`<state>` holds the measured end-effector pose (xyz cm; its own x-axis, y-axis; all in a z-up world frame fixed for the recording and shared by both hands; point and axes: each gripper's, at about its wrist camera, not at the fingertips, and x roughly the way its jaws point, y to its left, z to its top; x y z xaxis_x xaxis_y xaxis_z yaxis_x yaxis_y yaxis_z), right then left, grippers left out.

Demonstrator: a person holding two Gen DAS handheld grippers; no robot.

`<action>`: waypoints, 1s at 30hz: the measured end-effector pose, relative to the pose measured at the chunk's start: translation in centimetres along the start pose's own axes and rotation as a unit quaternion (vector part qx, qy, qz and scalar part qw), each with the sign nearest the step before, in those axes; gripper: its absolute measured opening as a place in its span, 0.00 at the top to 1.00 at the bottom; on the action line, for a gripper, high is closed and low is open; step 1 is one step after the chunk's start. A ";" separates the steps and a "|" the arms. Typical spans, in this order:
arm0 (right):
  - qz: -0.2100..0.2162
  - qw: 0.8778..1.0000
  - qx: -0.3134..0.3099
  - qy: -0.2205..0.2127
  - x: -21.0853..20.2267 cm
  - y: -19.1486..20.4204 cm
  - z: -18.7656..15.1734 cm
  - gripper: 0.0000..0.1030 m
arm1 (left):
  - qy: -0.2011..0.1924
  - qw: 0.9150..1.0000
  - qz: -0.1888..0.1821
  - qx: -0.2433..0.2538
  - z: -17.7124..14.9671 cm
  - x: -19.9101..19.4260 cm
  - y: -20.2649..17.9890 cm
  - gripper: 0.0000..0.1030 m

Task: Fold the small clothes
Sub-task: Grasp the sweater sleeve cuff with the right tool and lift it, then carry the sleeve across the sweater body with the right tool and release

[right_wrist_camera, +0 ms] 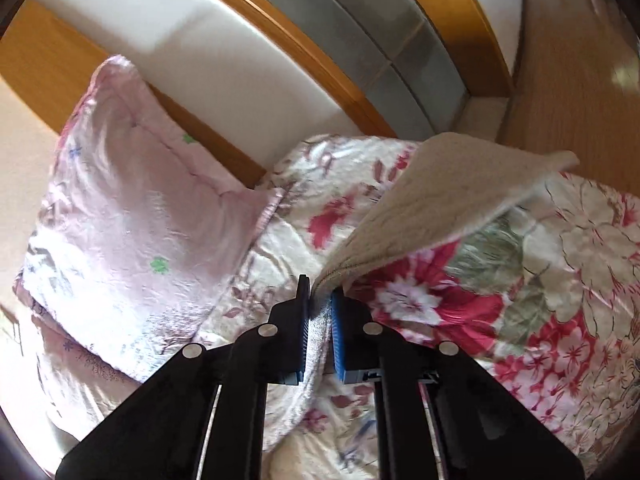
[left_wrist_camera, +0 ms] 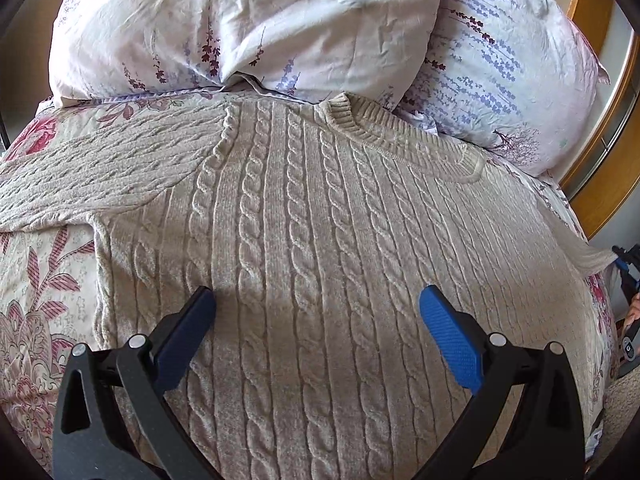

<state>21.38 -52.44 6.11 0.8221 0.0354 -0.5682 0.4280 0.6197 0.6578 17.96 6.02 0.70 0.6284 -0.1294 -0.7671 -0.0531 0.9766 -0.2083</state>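
Floral bedspread, cable-knit sweater spread flat.
Left gripper hovers wide over its body; right gripper pinches the lifted sleeve.

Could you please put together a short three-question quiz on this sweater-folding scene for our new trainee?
1. True or false: the left tool is clamped on the cable-knit sweater.
2. What does the right tool grip?
A. a pillow corner
B. a beige knit edge, apparently the sweater's
C. nothing
3. What lies directly beyond the sweater's ribbed collar in the left wrist view?

Key
1. False: its jaws stand wide open over the sweater's front.
2. B: the beige knit edge is pinched between the pads and lifted off the floral quilt.
3. Two floral pillows.
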 end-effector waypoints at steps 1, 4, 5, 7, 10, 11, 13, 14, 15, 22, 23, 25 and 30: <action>0.016 1.000 -0.014 -0.005 -0.4 1.3 -0.1 0.90 | 0.000 1.000 0.001 0.001 0.0 0.0 0.0 0.02; 0.071 0.996 -0.062 -0.009 -1.2 5.4 -1.0 0.90 | 0.001 1.000 0.001 0.001 0.0 0.1 0.0 0.02; 0.091 0.993 -0.077 -0.004 -1.3 6.8 -1.6 0.90 | 0.001 1.000 0.001 0.001 0.0 0.1 0.0 0.02; 0.129 0.986 -0.102 0.015 -1.0 9.3 -3.1 0.90 | 0.001 1.000 0.001 0.001 0.0 0.1 0.1 0.02; 0.174 0.973 -0.135 0.065 0.2 12.4 -6.5 0.90 | 0.001 1.000 0.001 0.001 -0.1 0.0 0.1 0.02; 0.182 0.968 -0.146 0.089 1.0 13.2 -8.0 0.90 | 0.001 1.000 0.000 0.001 -0.1 0.0 0.1 0.02; 0.183 0.959 -0.166 0.138 2.6 14.4 -11.1 0.90 | 0.001 1.000 0.000 0.000 0.0 0.0 0.0 0.02; 0.177 0.955 -0.173 0.164 3.7 14.6 -12.7 0.90 | 0.001 1.000 -0.001 0.000 0.0 0.0 0.1 0.02; 0.167 0.951 -0.180 0.189 4.5 14.5 -14.3 0.90 | 0.000 1.000 -0.002 0.000 0.0 0.0 0.1 0.02; 0.125 0.935 -0.163 0.290 6.5 12.7 -18.5 0.76 | 0.000 1.000 -0.004 -0.002 0.1 -0.1 0.2 0.02; 0.134 0.936 -0.148 0.289 5.8 12.4 -17.9 0.61 | 0.000 1.000 -0.003 -0.001 0.1 -0.1 0.2 0.02; 0.138 0.947 -0.126 0.261 3.8 11.5 -16.3 0.39 | 0.002 1.000 0.002 0.002 0.1 0.0 0.2 0.02; 0.102 0.978 -0.046 0.178 0.8 7.8 -11.8 0.39 | 0.014 0.999 0.032 0.027 0.2 0.5 -0.6 0.02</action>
<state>20.90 -38.36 4.98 0.6974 0.4253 -0.5768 0.2206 0.6384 0.7374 18.50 5.40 0.57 0.6028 -0.0714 -0.7947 -0.0493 0.9908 -0.1264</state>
